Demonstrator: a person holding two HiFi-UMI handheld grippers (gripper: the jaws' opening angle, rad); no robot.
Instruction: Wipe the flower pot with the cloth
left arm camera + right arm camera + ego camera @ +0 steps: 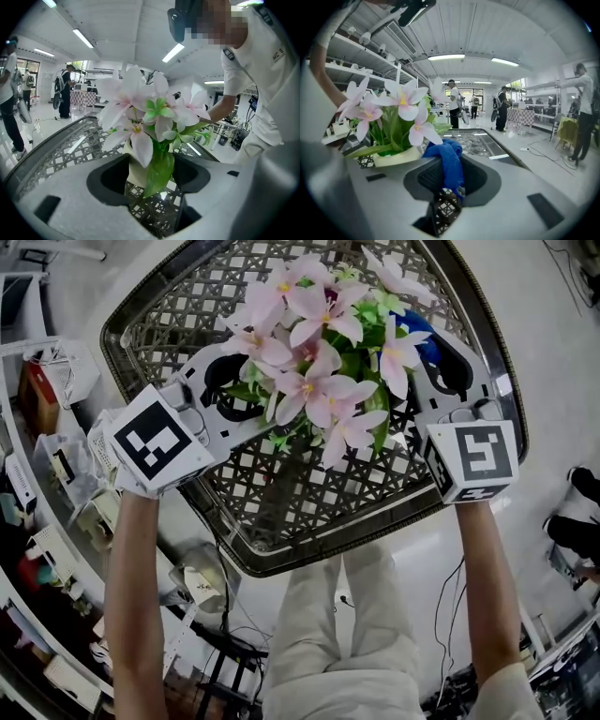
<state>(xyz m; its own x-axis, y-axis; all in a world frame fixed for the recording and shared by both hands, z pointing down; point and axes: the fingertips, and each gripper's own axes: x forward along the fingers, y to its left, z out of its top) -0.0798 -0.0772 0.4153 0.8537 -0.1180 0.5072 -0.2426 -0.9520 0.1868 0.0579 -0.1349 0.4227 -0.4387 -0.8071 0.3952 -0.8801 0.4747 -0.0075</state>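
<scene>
A woven lattice tabletop (281,512) with a dark raised rim fills the head view, seen from steeply above. One cream flower pot (136,168) stands near its middle. The pot is hidden from above by its single bunch of pink flowers (314,343), whose blooms overlap too much to count. Bare lattice surrounds the pot on every side, with the widest open stretch toward the near rim. The person's legs (337,634) stand just beyond that rim.

Two grippers reach in from the near edge, one on each side of the pot, and each carries one marker cube. The left gripper (251,390) has its fingers (70,187) set wide and clasped around the pot. The pot's wall lies against the left finger, and a green leaf covers the other contact. The right gripper (417,381) has its fingers (501,201) close together, pinching one blue cloth (449,164). The cloth bunches up above the fingers, just beside the pot's rim.

To the left of the tabletop, cluttered shelves (37,427) crowd close to the rim. To the right lies pale open floor (450,549). In the gripper views, several people stand well off across the room.
</scene>
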